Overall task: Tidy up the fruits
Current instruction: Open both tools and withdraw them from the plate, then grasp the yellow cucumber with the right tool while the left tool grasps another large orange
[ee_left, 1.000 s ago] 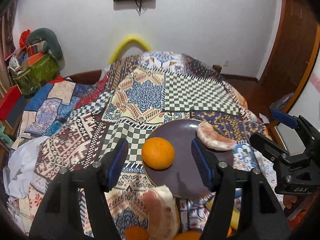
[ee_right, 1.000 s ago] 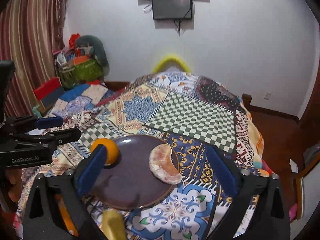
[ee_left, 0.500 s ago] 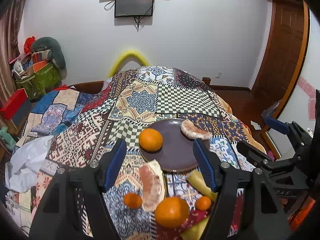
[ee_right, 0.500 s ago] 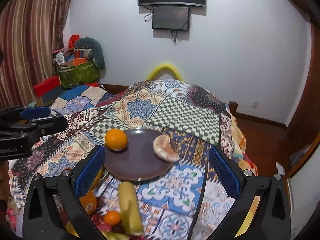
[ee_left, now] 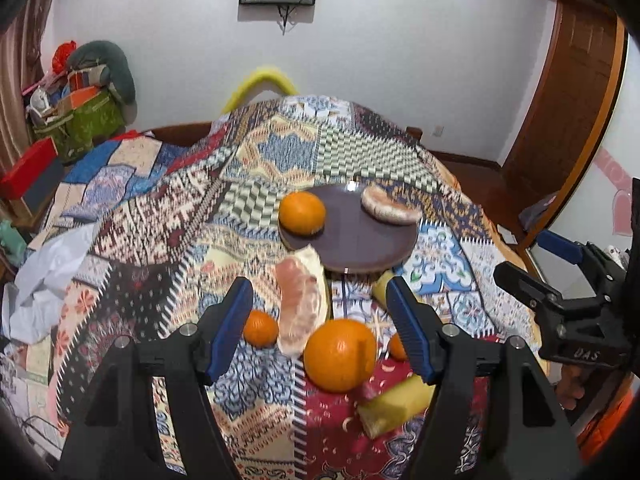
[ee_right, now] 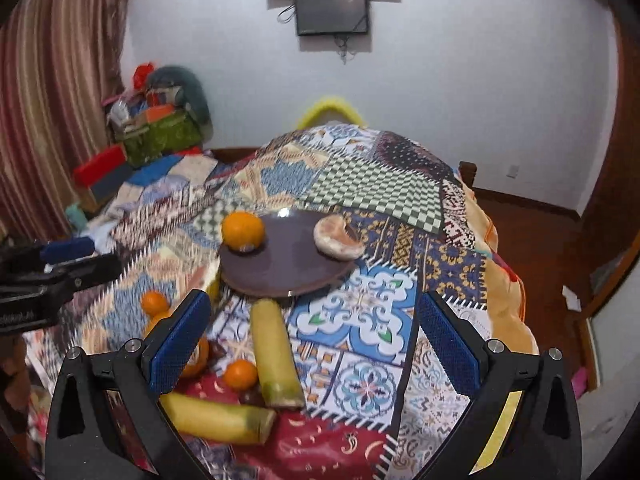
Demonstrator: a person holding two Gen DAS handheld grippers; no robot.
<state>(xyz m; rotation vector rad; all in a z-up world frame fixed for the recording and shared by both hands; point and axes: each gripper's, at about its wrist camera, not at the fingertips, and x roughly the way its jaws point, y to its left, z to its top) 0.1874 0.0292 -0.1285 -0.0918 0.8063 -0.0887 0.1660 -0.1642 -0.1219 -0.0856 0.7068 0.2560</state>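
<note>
Both claws, the left gripper [ee_left: 320,320] and the right gripper [ee_right: 314,342], hang open and empty over the loose fruit (at six o'clock from the plate [ee_left: 372,254]), so on that soft quilt [ee_left: 160,220] a clumsy nudge could roll the big orange [ee_left: 340,354] away.

A patchwork quilt [ee_right: 372,184] of many patterns covers a bed. On the white wall behind hangs a dark screen [ee_right: 331,12]. Striped curtains [ee_right: 56,92] hang at left, beside a cluttered green basket [ee_right: 162,136]. A wooden door [ee_left: 568,92] stands at right.
</note>
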